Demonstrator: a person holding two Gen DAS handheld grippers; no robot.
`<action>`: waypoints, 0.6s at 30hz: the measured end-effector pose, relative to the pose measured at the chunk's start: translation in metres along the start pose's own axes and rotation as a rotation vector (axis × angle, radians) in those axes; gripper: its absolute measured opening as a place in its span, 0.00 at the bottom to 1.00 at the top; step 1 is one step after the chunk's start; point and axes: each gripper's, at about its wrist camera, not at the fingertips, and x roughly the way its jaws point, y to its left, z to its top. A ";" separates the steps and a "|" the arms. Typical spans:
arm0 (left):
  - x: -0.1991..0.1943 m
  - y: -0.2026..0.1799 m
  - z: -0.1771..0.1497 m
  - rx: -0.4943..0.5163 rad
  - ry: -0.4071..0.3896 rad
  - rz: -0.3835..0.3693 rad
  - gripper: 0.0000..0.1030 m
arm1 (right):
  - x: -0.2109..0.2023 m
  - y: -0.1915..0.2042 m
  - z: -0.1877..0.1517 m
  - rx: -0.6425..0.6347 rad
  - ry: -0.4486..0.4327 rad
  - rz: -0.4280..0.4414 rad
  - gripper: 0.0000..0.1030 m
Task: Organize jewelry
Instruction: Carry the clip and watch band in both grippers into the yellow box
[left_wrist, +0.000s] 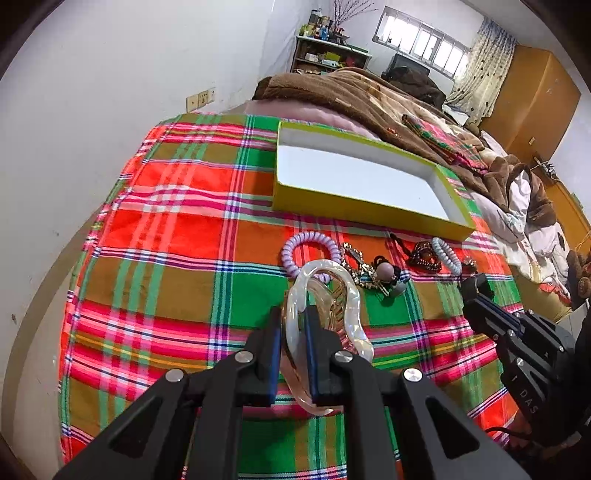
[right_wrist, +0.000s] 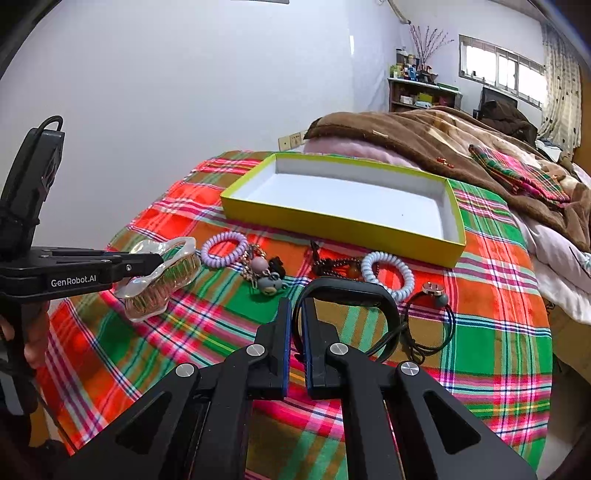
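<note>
Left gripper (left_wrist: 293, 325): jaws clenched on a pearly translucent hair claw clip (left_wrist: 325, 306), held clear of the plaid cloth (left_wrist: 177, 229) on the bed. Beyond it, a row on the cloth: lilac coil hair tie (right_wrist: 224, 249), gold chain with charm beads (right_wrist: 264, 275), dark beaded bracelet (right_wrist: 334, 266), pale blue coil hair tie (right_wrist: 389, 271), black elastic with a round charm (right_wrist: 434, 290). Right gripper (right_wrist: 296, 317): jaws clamped on a black band (right_wrist: 351, 291). Behind the row, a yellow-green box (right_wrist: 332, 221) with white interior.

Both angled downward, the left hand-held gripper (left_wrist: 293, 325) and right hand-held gripper (right_wrist: 296, 314) are clamped.
</note>
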 end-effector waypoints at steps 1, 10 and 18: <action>-0.002 -0.001 0.002 0.000 -0.006 0.000 0.12 | -0.001 0.000 0.001 -0.002 -0.002 0.001 0.05; -0.012 -0.007 0.027 0.022 -0.048 -0.003 0.12 | -0.013 -0.003 0.028 -0.020 -0.051 -0.007 0.05; -0.008 -0.012 0.070 0.031 -0.096 -0.027 0.12 | -0.006 -0.023 0.073 -0.035 -0.080 -0.054 0.05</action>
